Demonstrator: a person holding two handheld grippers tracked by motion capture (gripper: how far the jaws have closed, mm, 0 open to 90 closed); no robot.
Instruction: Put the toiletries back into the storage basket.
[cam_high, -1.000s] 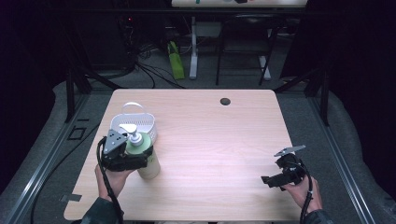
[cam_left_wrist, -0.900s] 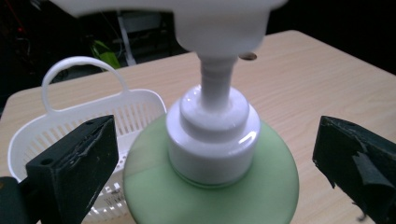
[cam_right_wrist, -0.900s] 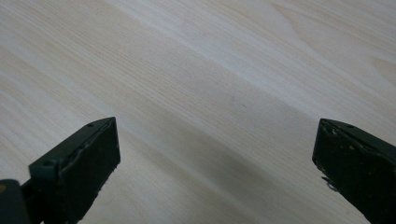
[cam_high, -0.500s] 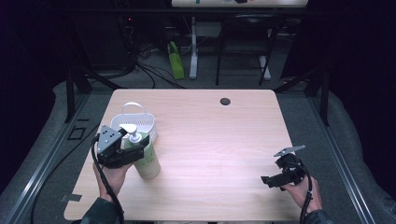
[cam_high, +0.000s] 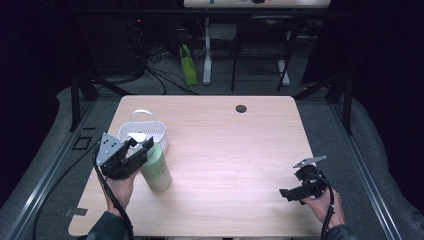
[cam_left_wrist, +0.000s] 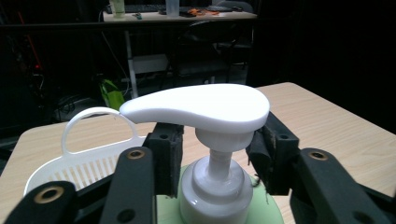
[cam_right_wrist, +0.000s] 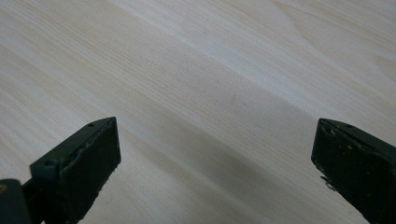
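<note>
Your left hand-held gripper (cam_high: 141, 150) sits at about 8 o'clock on the table (cam_high: 225, 150). Its jaws have just been closing, and they now clamp the neck of the pump bottle (cam_high: 156, 170) just under the white pump head (cam_left_wrist: 201, 107); in the left gripper view the pads (cam_left_wrist: 164, 154) press in from both sides of the collar. The pale green bottle stands upright on the table, right beside your left hand (cam_high: 120, 187). Touching or just behind it, toward 10 o'clock, is a white basket (cam_high: 150, 127) with a looped handle.

Farther right, at 12 o'clock near the far edge, there's a small dark round spot (cam_high: 241, 108) in the table.

Your right hand-held gripper (cam_high: 287, 194) rests low at about 4 o'clock, jaws spread wide with nothing between them, just bare wood beneath in the right gripper view.
</note>
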